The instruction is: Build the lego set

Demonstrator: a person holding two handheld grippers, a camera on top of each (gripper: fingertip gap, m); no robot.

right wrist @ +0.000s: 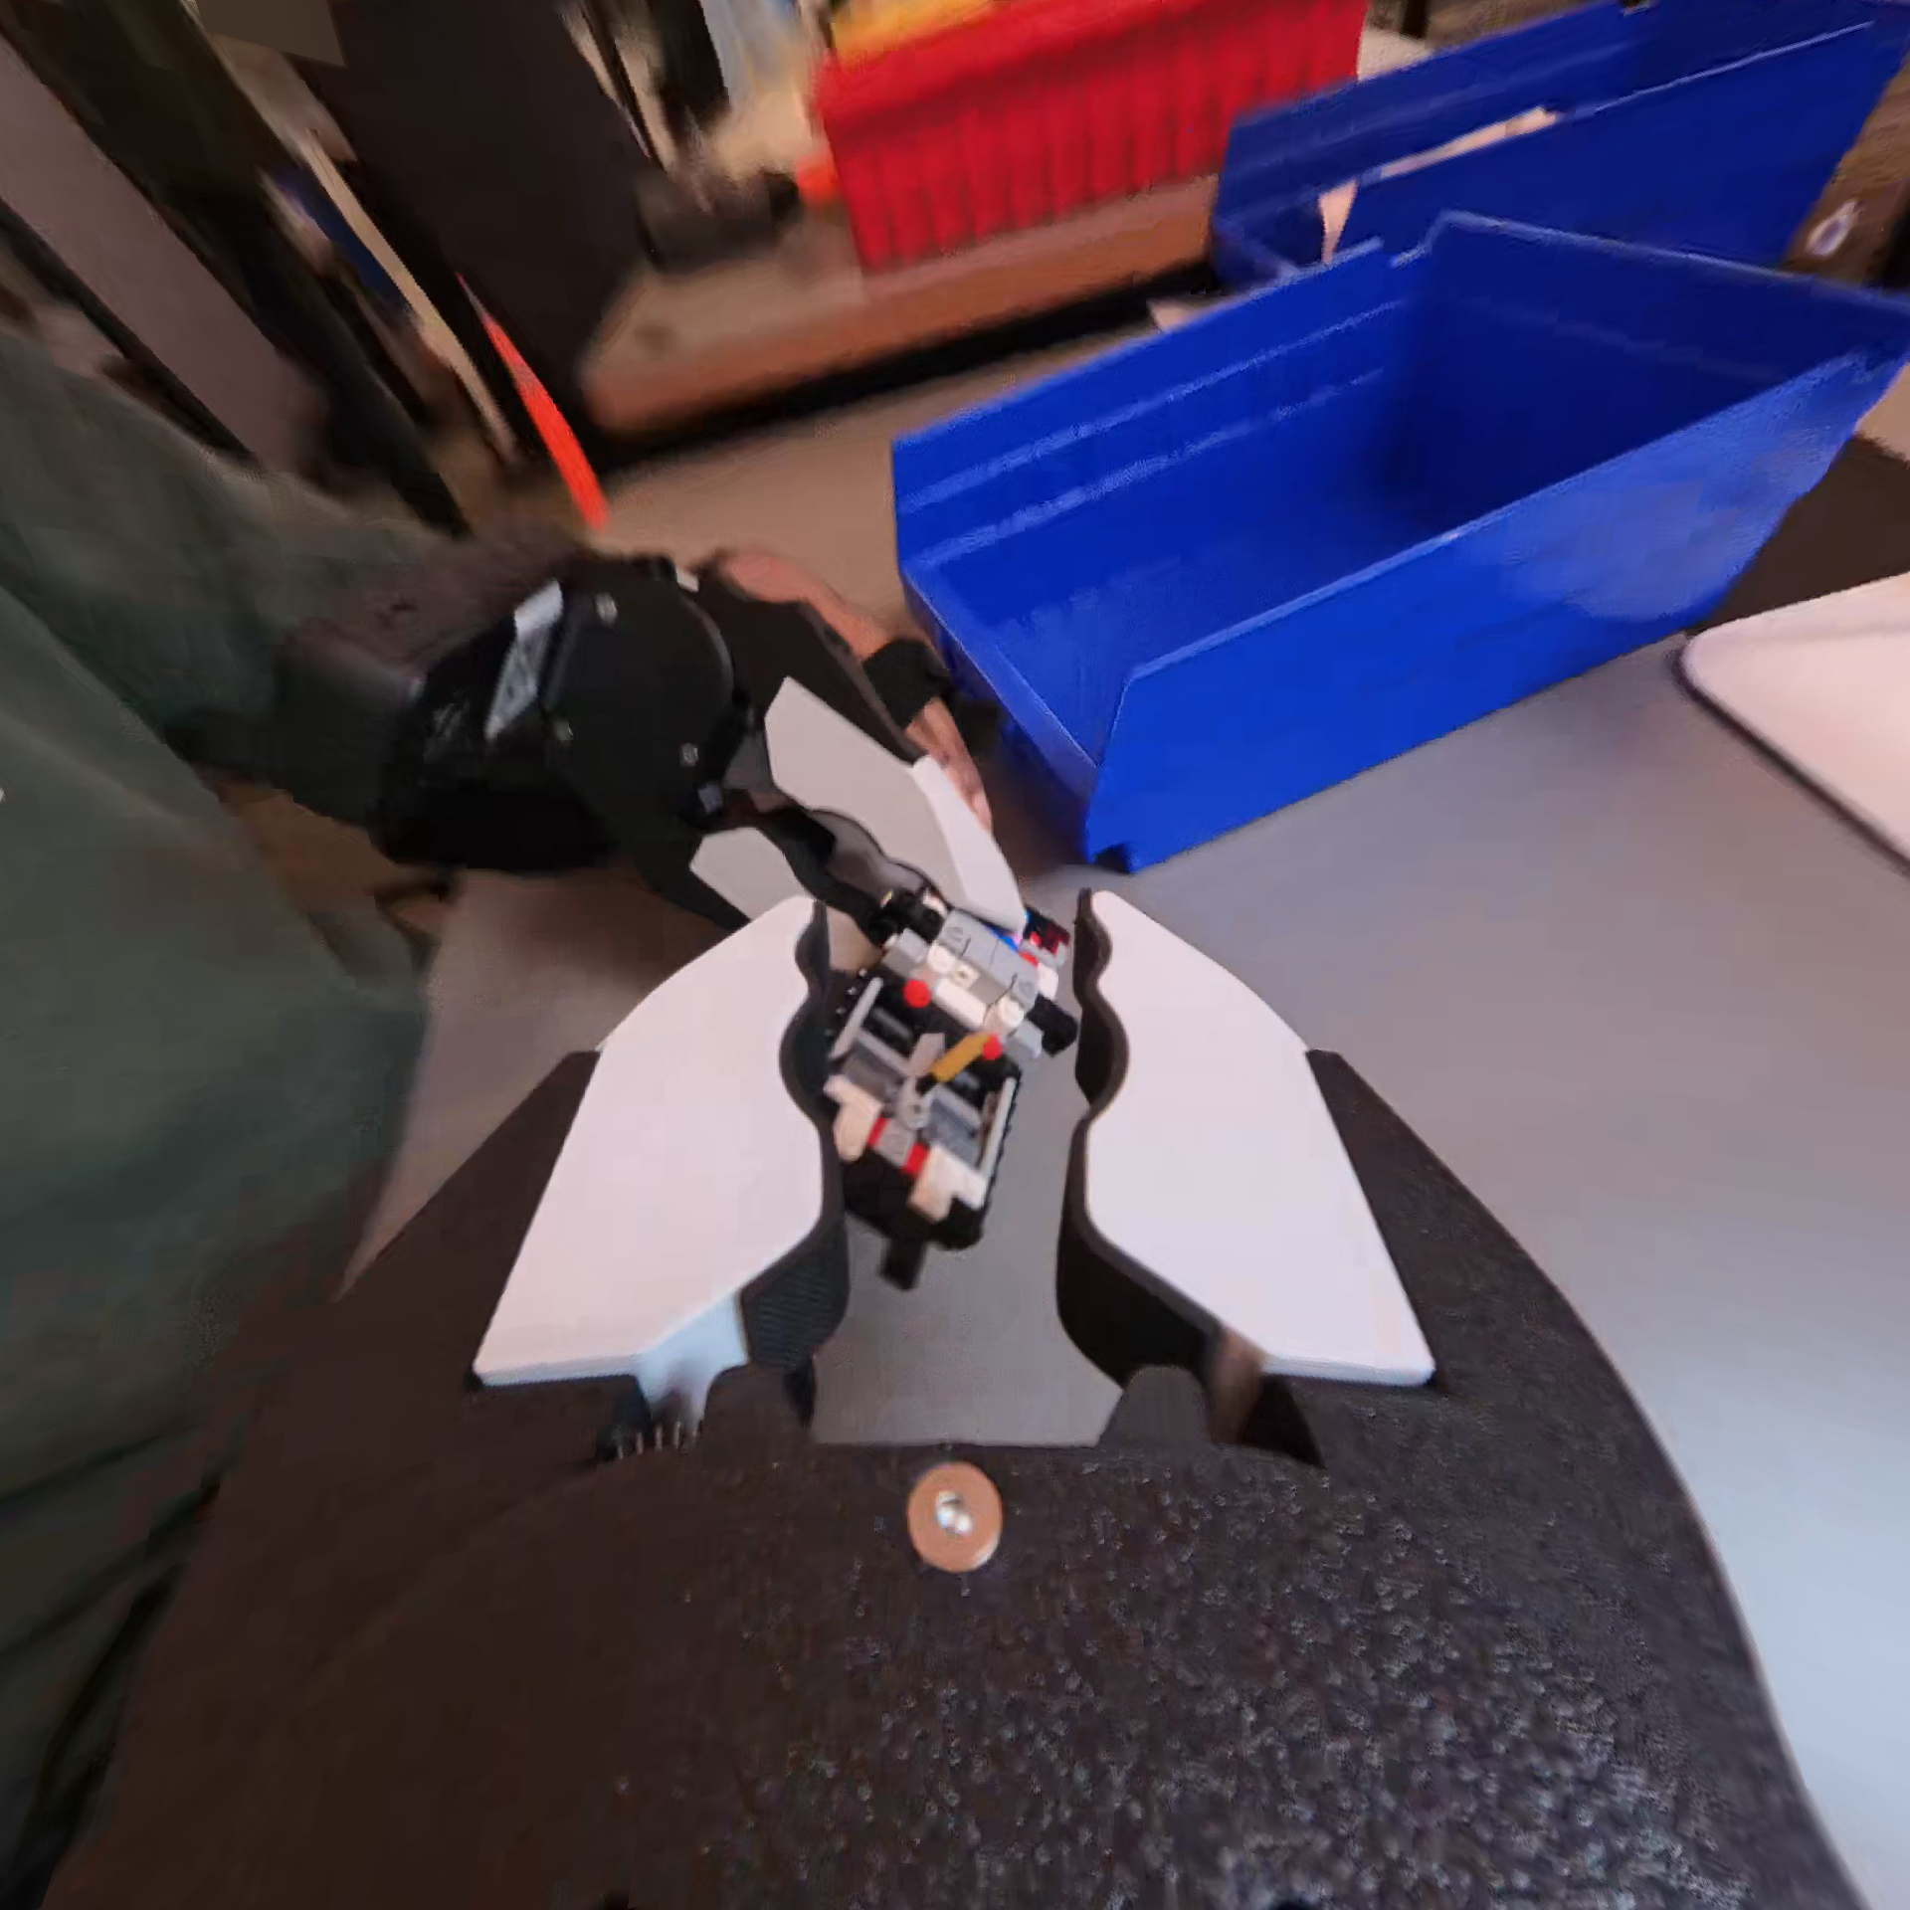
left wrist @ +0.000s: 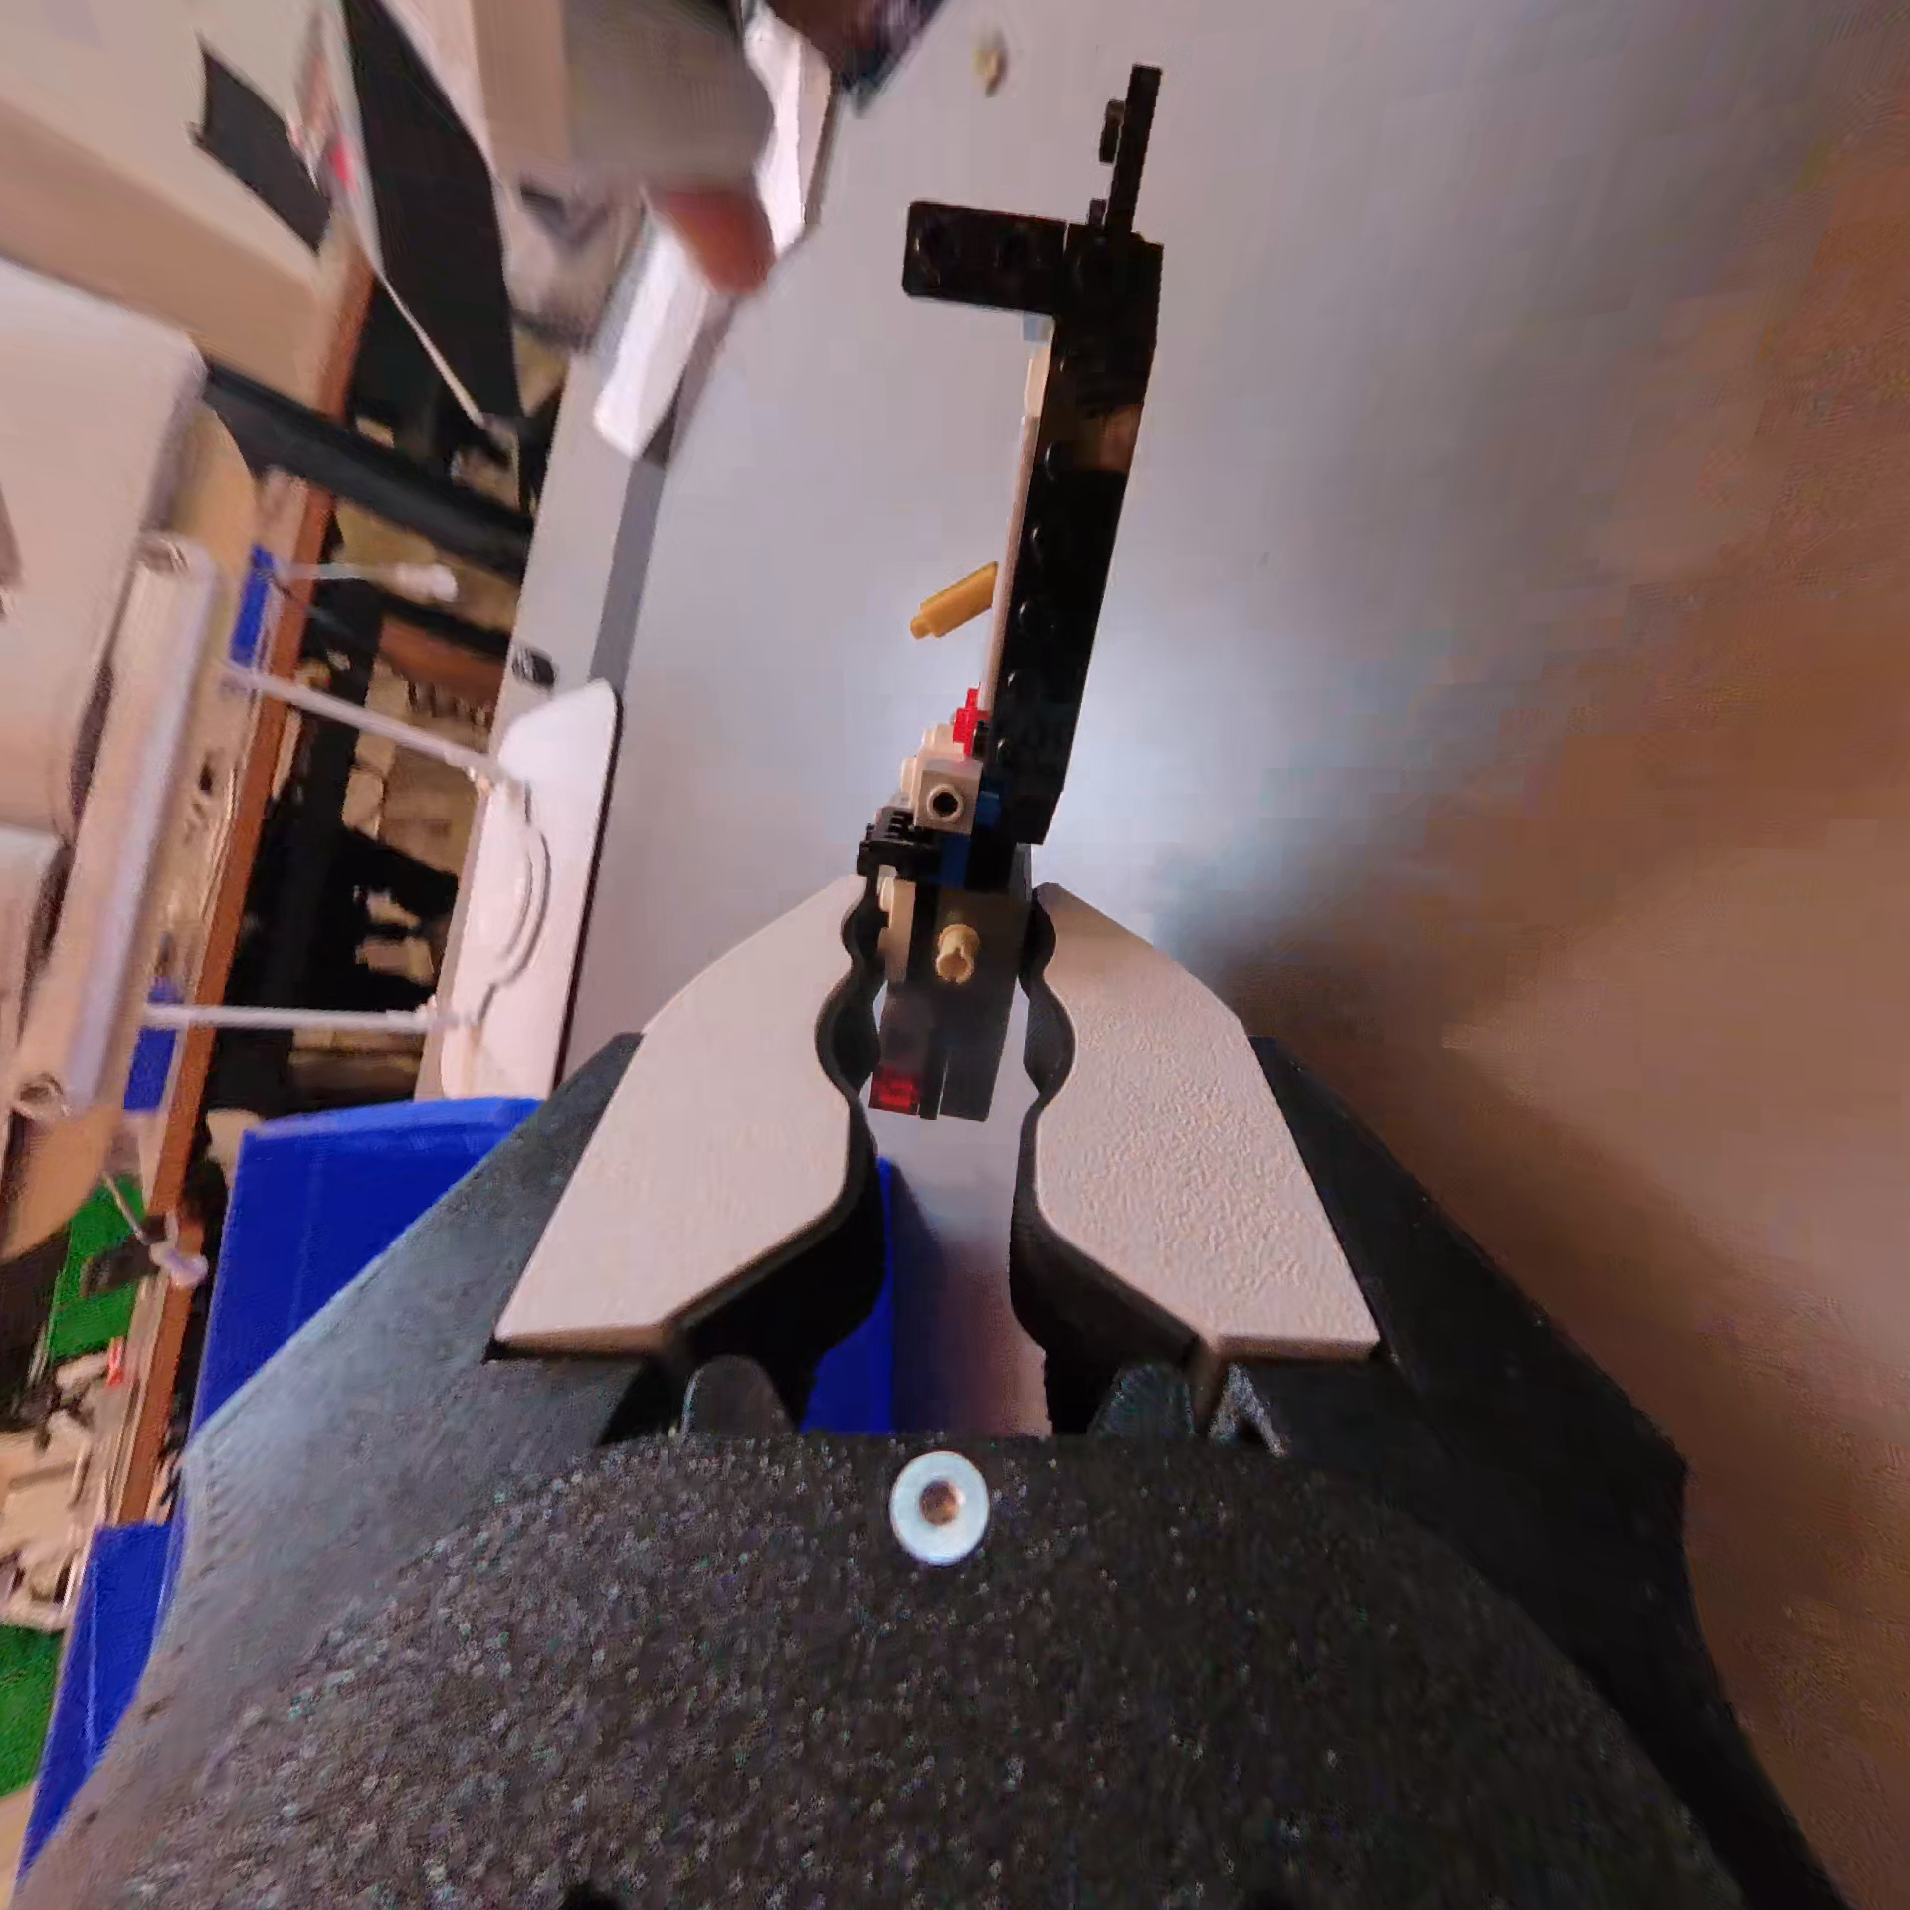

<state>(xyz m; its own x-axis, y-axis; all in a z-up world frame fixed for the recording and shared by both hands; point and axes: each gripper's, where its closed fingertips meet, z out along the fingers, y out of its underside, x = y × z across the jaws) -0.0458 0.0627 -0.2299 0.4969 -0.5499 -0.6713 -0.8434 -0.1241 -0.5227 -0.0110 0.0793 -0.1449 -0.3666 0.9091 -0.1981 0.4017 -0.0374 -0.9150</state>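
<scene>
My left gripper (left wrist: pixel 941 930) is shut on the near end of a small brick model (left wrist: pixel 1065 537): a long black plate with white, grey, red, blue and tan parts. The model sticks out forward from the fingertips, held above the grey table (left wrist: pixel 1344 413). In the right wrist view the left gripper (right wrist: pixel 961 910) comes in from the left, still gripping the model (right wrist: pixel 920 1085). My right gripper (right wrist: pixel 946 910) is open, and the model shows in the gap between its jaws. I cannot tell whether its fingers (right wrist: pixel 713 1116) touch the model. In the left wrist view the right gripper (left wrist: pixel 661 207) is a blur at the top left.
A blue bin (right wrist: pixel 1395 579) stands on the table just beyond the grippers, with a second blue bin (right wrist: pixel 1602 134) and a red bin (right wrist: pixel 1085 124) behind it. A white board (right wrist: pixel 1819 703) lies at the right edge. A person's grey-green sleeve (right wrist: pixel 155 827) fills the left. There is about 9 cm between the tips of the two grippers.
</scene>
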